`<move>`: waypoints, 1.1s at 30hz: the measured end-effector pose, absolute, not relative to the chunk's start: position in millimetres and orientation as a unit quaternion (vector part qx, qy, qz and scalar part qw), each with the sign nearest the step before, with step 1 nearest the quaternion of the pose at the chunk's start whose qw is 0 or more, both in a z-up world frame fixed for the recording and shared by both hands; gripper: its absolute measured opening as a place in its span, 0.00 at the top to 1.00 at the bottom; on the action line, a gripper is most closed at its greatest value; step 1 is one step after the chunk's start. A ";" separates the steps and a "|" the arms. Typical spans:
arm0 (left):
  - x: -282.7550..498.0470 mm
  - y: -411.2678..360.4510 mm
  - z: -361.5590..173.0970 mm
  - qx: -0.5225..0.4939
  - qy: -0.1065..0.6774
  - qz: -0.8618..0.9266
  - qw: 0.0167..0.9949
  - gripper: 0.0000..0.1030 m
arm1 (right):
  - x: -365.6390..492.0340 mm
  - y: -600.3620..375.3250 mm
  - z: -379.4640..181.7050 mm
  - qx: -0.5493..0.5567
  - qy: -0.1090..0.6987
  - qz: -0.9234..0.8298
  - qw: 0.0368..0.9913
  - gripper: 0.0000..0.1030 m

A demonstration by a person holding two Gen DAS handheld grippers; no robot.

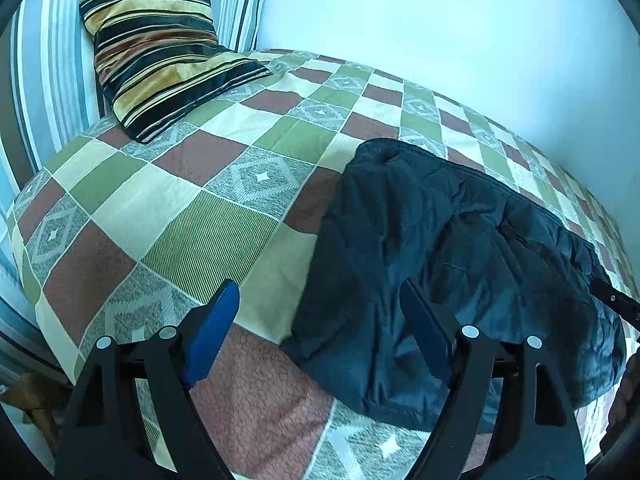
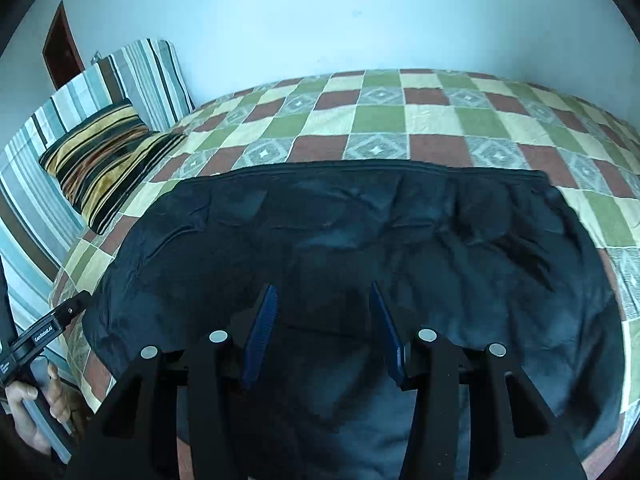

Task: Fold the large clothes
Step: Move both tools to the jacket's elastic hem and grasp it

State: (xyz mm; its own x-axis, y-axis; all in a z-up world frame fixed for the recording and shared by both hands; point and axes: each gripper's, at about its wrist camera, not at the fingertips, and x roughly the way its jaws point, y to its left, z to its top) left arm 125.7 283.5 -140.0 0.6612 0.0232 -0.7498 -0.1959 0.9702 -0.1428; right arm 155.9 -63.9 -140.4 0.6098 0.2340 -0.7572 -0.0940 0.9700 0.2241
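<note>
- Looking along my left gripper point(image 1: 320, 300), I see its blue fingers spread wide and holding nothing, above the near edge of the bed point(image 1: 208, 236).
- My right gripper point(image 2: 322, 300) is spread too, empty, hovering over the dark jacket point(image 2: 360, 240).
- I see the jacket lying flat and wrinkled on the bed's checked cover, along its near edge, with its straight zipped edge toward the far side.
- A gold-and-black striped cushion point(image 1: 160, 60) sits at the head end, leaning on a blue-striped pillow point(image 1: 52, 64).
- A plain pale wall point(image 2: 320, 16) runs behind the bed's far edge; I can see a dark brown door point(image 2: 60, 40) in the corner.
</note>
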 end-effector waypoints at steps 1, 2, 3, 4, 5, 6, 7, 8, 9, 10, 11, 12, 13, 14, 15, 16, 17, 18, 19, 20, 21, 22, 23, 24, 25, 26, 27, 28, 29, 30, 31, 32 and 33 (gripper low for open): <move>128.8 285.3 -140.1 -0.104 0.408 0.060 0.905 0.20 | 158.7 -61.1 -142.7 0.081 0.435 0.092 0.892 0.53; 131.5 286.7 -140.5 -0.102 0.409 0.060 0.905 0.20 | 161.3 -57.2 -146.2 0.080 0.439 0.091 0.890 0.53; 134.3 288.2 -140.9 -0.101 0.410 0.059 0.905 0.20 | 162.6 -55.7 -148.5 0.079 0.441 0.096 0.889 0.53; 137.0 289.3 -141.4 -0.099 0.411 0.058 0.904 0.20 | 164.6 -54.1 -151.5 0.079 0.445 0.095 0.887 0.53; 139.5 290.0 -141.6 -0.098 0.412 0.056 0.904 0.20 | 166.2 -51.7 -155.4 0.077 0.448 0.093 0.886 0.53; 142.4 291.0 -142.2 -0.098 0.413 0.053 0.904 0.20 | 168.2 -49.5 -157.9 0.075 0.450 0.091 0.885 0.53; 144.5 290.9 -142.8 -0.097 0.414 0.052 0.903 0.20 | 169.7 -48.1 -161.3 0.074 0.453 0.089 0.884 0.53; 147.0 291.2 -143.7 -0.097 0.415 0.051 0.903 0.20 | 171.4 -46.9 -164.5 0.073 0.456 0.087 0.883 0.53; 150.0 291.6 -144.9 -0.097 0.417 0.049 0.903 0.20 | 172.4 -46.3 -166.8 0.071 0.457 0.085 0.882 0.53; 152.3 291.5 -145.8 -0.097 0.418 0.049 0.902 0.20 | 173.7 -45.1 -169.9 0.067 0.460 0.082 0.882 0.53; 155.2 291.5 -147.4 -0.097 0.420 0.047 0.901 0.20 | 175.3 -43.9 -173.5 0.063 0.464 0.080 0.880 0.53; 156.9 291.4 -148.7 -0.098 0.422 0.046 0.900 0.20 | 177.0 -42.4 -176.6 0.062 0.468 0.079 0.878 0.53; 160.6 291.4 -151.2 -0.098 0.425 0.042 0.899 0.20 | 179.3 -41.9 -181.7 0.062 0.476 0.078 0.874 0.53; 162.7 291.6 -152.9 -0.098 0.427 0.039 0.898 0.20 | 181.0 -42.2 -185.6 0.064 0.482 0.078 0.871 0.53; 166.9 291.7 -155.8 -0.097 0.432 0.035 0.896 0.20 | 183.4 -42.8 -191.0 0.066 0.489 0.078 0.866 0.53; 169.6 291.8 -157.8 -0.096 0.436 0.030 0.894 0.20 | 185.5 -43.1 -195.9 0.067 0.495 0.077 0.863 0.52; 173.2 291.8 -159.8 -0.095 0.441 0.024 0.892 0.20 | 186.6 -43.1 -199.1 0.067 0.500 0.076 0.860 0.52; 176.0 292.1 -161.4 -0.095 0.444 0.021 0.891 0.20 | 187.0 -42.7 -200.3 0.067 0.501 0.075 0.859 0.52; 180.5 292.6 -163.5 -0.094 0.450 0.016 0.888 0.20 | 187.2 -41.8 -201.0 0.065 0.502 0.074 0.859 0.52; 184.0 293.3 -165.1 -0.094 0.455 0.011 0.886 0.20 | 187.2 -40.7 -201.7 0.063 0.502 0.073 0.859 0.52; 188.5 293.8 -166.7 -0.096 0.460 0.003 0.883 0.20 | 186.5 -39.8 -202.5 0.061 0.501 0.071 0.860 0.52; 191.2 294.2 -167.6 -0.095 0.464 -0.001 0.881 0.20 | 185.8 -39.1 -203.5 0.058 0.500 0.070 0.861 0.52; 194.3 294.7 -168.7 -0.095 0.467 -0.006 0.879 0.20 | 185.1 -38.9 -204.2 0.057 0.499 0.069 0.862 0.52; 197.3 294.7 -169.9 -0.095 0.471 -0.012 0.877 0.20 | 184.8 -38.4 -204.4 0.056 0.498 0.069 0.863 0.52; 201.2 294.6 -171.7 -0.095 0.478 -0.022 0.873 0.20 | 184.2 -38.0 -204.4 0.055 0.496 0.068 0.864 0.52; 204.7 294.7 -173.1 -0.096 0.483 -0.031 0.870 0.20 | 184.1 -37.9 -204.4 0.054 0.495 0.068 0.865 0.52; 207.1 295.2 -174.4 -0.098 0.488 -0.039 0.866 0.20 | 183.1 -37.3 -204.4 0.051 0.493 0.067 0.866 0.52; 211.2 296.0 -176.1 -0.103 0.496 -0.052 0.861 0.20 | 183.7 -36.0 -204.3 0.050 0.491 0.066 0.867 0.52; 212.7 297.1 -175.7 -0.107 0.498 -0.059 0.858 0.20 | 182.7 -35.7 -204.2 0.048 0.489 0.066 0.868 0.52; 214.4 298.9 -175.5 -0.114 0.501 -0.066 0.856 0.20 | 182.3 -35.4 -204.4 0.048 0.488 0.066 0.869 0.52; 215.9 301.7 -174.3 -0.125 0.502 -0.075 0.853 0.20 | 181.8 -35.2 -204.4 0.048 0.487 0.066 0.869 0.52; 216.6 303.4 -173.1 -0.134 0.500 -0.084 0.851 0.20 | 181.7 -35.5 -204.3 0.047 0.487 0.066 0.870 0.52; 217.0 303.8 -172.4 -0.138 0.500 -0.090 0.850 0.20 | 182.3 -35.9 -204.2 0.048 0.487 0.066 0.870 0.52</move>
State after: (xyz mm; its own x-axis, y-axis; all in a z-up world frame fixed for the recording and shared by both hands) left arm 217.0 303.8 -172.4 0.4845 -0.2918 -0.8247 0.0155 0.9455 -0.3254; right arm 182.3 -35.9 -204.2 0.5173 0.1616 -0.8404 -0.0688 0.9867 0.1474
